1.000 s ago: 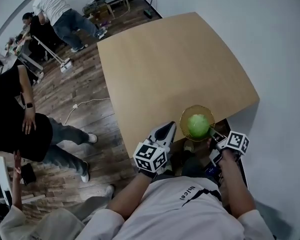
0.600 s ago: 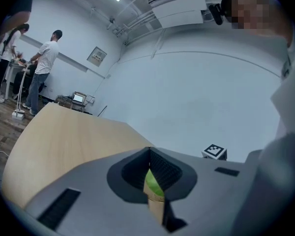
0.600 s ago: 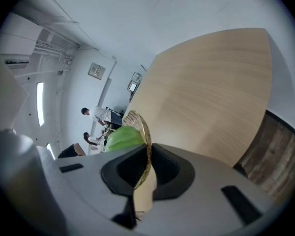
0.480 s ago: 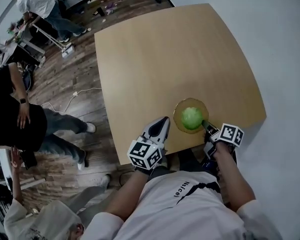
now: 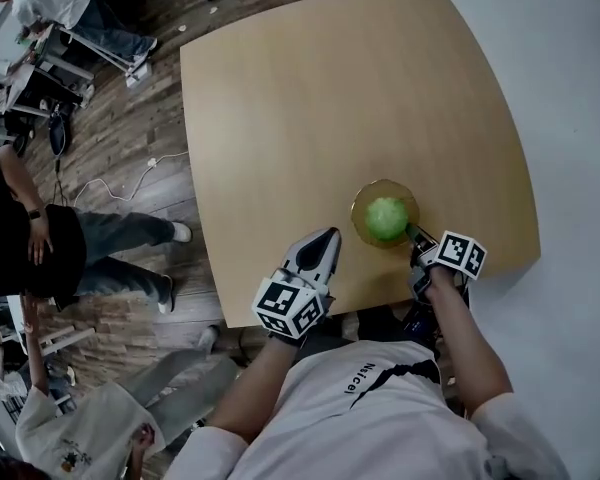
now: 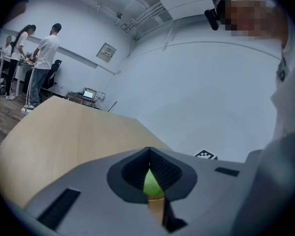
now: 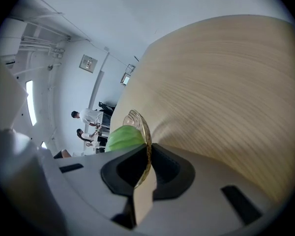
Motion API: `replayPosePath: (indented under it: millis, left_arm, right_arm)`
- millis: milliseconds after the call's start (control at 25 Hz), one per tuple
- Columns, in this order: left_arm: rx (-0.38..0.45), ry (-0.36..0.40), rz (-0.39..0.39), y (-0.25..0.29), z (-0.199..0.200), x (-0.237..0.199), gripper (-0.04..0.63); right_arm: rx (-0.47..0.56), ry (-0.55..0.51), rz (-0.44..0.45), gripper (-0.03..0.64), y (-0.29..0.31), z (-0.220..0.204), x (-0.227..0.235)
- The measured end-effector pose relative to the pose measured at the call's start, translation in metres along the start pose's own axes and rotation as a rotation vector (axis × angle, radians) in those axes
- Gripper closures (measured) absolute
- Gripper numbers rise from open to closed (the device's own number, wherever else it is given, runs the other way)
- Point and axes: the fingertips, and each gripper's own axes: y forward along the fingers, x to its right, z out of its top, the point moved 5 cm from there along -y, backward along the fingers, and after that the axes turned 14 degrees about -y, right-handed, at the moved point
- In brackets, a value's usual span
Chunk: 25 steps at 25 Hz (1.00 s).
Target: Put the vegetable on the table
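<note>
The vegetable (image 5: 386,218), a round green head with no long axis to speak of, sits in a shallow amber glass bowl (image 5: 365,200) over the tabletop (image 5: 320,108), close to its near edge and towards the near right corner. The right tongs (image 5: 417,238) come at the bowl from the near-right side and are clenched on its rim. The right gripper view shows the thin glass edge (image 7: 140,124) pinched between the jaws, with the vegetable (image 7: 122,137) just beyond them. The pictures do not settle whether the bowl rests on the wood or hangs just above it. The left tongs (image 5: 325,240) sit at the near edge, left of the bowl and apart from it. Their jaws are pressed together on nothing, and only a sliver of the vegetable (image 6: 152,185) shows through the notch between them. The free left tongs are the nearer ones for taking the vegetable, which lies to their right. They would have to reach over the bowl's rim, and the right tongs' hold would steady the bowl. The rest of the tabletop is bare wood, and people stand on the floor well beyond its left edge.
</note>
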Motion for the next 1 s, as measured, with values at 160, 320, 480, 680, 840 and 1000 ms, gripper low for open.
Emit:
replayPosePath:
  millis: [160, 320, 480, 680, 840, 1000]
  left_arm:
    - [-0.007, -0.005, 0.024, 0.004, -0.012, -0.012, 0.583]
    - [-0.008, -0.014, 0.047, 0.004, -0.017, -0.022, 0.583]
    - [-0.004, -0.025, 0.064, 0.001, -0.017, -0.028, 0.583]
    - [-0.003, -0.034, 0.071, -0.001, -0.020, -0.033, 0.583]
    - [-0.001, -0.041, 0.072, -0.004, -0.021, -0.035, 0.583]
    - [-0.003, -0.047, 0.066, -0.005, -0.020, -0.037, 0.583]
  right_arm:
    - [-0.020, 0.023, -0.014, 0.588, 0.023, -0.004, 0.021]
    - [-0.036, 0.037, -0.026, 0.586, 0.040, -0.010, 0.031]
    - [-0.037, 0.035, -0.028, 0.583, 0.047, -0.009, 0.033]
    - [-0.025, 0.038, -0.032, 0.581, 0.053, -0.008, 0.037]
    - [-0.037, 0.027, -0.053, 0.581, 0.053, -0.007, 0.039]
    - [-0.035, 0.010, -0.089, 0.563, 0.046, -0.003, 0.041]
